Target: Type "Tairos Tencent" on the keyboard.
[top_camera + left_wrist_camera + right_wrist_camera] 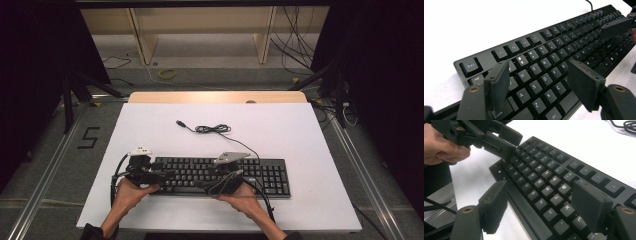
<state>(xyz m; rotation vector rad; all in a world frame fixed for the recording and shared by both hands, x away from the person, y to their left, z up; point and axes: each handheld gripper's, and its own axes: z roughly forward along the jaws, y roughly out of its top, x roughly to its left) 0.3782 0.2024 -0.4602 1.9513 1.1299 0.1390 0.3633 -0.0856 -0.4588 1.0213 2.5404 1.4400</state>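
- Lying near the front edge of the white table (300,135), the black keyboard (250,172) has both grippers over its keys.
- Left gripper (541,82): jaws apart above the letter keys, gripping nothing.
- Right gripper (541,207): jaws apart too, nothing between them.
- Behind the keyboard its cable (212,129) lies coiled.

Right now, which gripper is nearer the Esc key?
Left. The left gripper hovers over the keyboard's left end, close to the Esc key. The right gripper sits farther along, over the middle letter keys.
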